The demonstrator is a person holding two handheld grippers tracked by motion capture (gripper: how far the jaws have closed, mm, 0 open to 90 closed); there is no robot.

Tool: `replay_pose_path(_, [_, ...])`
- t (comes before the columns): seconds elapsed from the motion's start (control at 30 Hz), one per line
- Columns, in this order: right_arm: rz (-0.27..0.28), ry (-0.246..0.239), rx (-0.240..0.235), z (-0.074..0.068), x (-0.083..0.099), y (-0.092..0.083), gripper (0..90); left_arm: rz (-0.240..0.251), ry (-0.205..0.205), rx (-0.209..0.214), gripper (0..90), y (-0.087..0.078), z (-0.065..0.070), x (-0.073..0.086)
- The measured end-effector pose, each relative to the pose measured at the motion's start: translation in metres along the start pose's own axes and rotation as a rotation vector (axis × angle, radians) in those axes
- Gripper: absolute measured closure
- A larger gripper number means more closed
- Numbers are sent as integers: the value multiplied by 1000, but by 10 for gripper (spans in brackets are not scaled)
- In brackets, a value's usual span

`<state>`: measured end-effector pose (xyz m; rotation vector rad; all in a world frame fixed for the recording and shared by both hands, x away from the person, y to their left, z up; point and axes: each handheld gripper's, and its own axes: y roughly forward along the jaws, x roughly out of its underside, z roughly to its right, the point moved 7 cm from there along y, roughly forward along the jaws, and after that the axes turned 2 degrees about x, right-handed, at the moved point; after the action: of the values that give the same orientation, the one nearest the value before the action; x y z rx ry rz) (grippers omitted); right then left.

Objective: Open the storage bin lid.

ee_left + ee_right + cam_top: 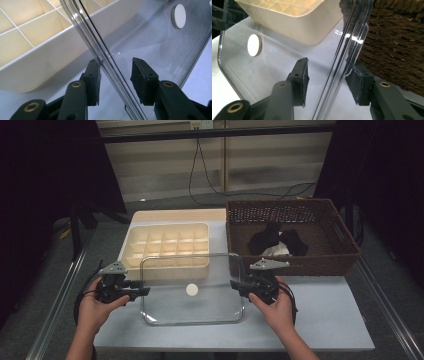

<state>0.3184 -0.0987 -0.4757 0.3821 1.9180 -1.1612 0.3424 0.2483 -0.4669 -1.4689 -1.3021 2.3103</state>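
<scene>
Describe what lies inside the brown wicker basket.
The brown wicker basket holds a small heap of black items with a white piece among them. What lies beneath the heap, and what the near wall hides, cannot be seen.

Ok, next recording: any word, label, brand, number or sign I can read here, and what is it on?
No readable text in any view.
Clear lid: no print; its white round disc is blank.
Cream divided box: no label.
Brown wicker basket: no tag seen.
Left hand-held gripper and right hand-held gripper: no marking seen on the jaws.
Wall fitting at the top edge of the high view: too small to read.
</scene>
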Motion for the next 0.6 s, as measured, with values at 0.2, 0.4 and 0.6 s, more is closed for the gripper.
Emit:
replay_pose_path(0.2, [-7, 3, 2, -2, 3, -2, 543, -5, -6, 12, 593, 1, 1, 1])
replay_pose_path(0.4, [-20, 5, -6, -6, 9, -2, 533, -18, -14, 21, 591, 0, 2, 5])
replay_pose_path(0.6, [-25, -2, -5, -8, 9, -2, 529, -28, -15, 12, 585, -1, 2, 6])
